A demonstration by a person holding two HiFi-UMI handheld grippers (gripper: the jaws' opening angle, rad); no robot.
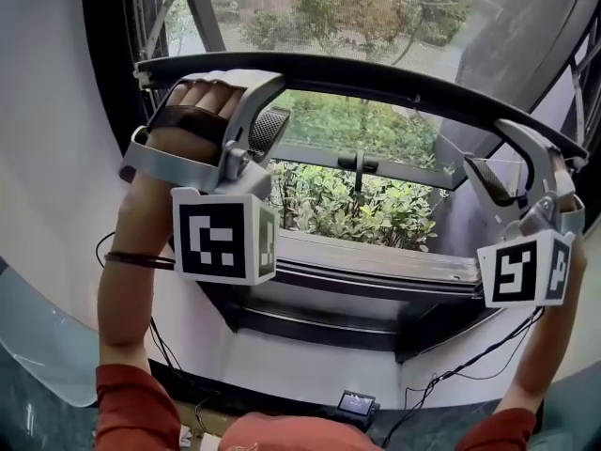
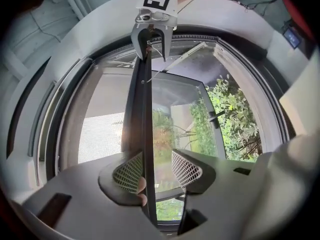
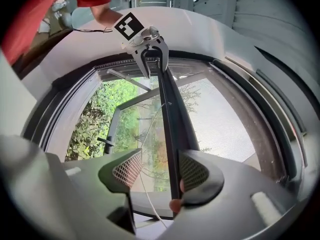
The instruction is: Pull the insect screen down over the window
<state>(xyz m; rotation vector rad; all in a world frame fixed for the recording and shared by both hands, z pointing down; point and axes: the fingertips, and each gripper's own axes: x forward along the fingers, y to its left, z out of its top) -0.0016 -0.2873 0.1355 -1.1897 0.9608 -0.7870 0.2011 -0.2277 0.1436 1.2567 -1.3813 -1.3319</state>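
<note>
The insect screen's dark pull bar (image 1: 376, 78) runs across the window opening, level with both grippers. My left gripper (image 1: 263, 101) hooks over its left part. In the left gripper view the bar (image 2: 142, 109) lies against the left pad (image 2: 129, 171), with a clear gap to the right pad, so the left gripper (image 2: 157, 169) stands open. My right gripper (image 1: 507, 153) sits at the bar's right end. There the bar (image 3: 172, 129) runs beside the right pad (image 3: 194, 173), the left pad stands apart, and the right gripper (image 3: 160, 170) is open. Grey mesh (image 3: 225, 124) hangs behind the bar.
Below the bar is an open window with a black handle (image 1: 359, 164) and a dark sill (image 1: 376, 256), green shrubs outside. White curved walls flank the frame. Cables and a small device (image 1: 357, 403) lie on the floor below. A thin cord (image 3: 145, 149) crosses the pane.
</note>
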